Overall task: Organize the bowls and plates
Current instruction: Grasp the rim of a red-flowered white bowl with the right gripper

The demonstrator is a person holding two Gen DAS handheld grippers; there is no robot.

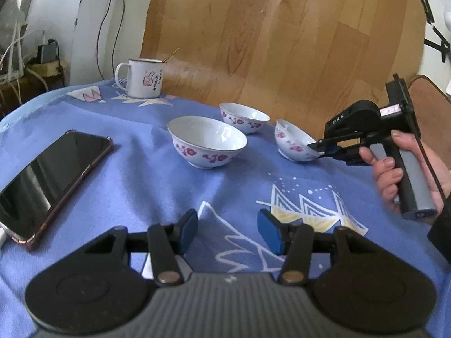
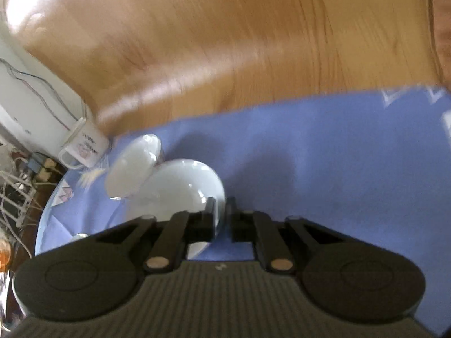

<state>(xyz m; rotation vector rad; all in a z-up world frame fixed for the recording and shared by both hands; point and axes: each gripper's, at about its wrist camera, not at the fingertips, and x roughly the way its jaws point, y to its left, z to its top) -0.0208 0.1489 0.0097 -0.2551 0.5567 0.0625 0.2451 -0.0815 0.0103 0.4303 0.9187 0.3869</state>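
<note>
With the tilted bowl pinched only at its rim by the right gripper near two bowls on the blue cloth, and the left gripper spread empty, a slip and a chipping knock could be caused.

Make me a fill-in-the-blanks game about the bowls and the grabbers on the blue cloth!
1. The number of flowered bowls on the blue cloth is ____.
2. The right gripper pinches the rim of the tilted bowl, so its jaws are ____.
3. The left gripper holds nothing, and its jaws are ____.
4. The white mug stands at the far edge, and the black thing lying flat on the left is a ____.

Missing words: three; shut; open; phone
</note>
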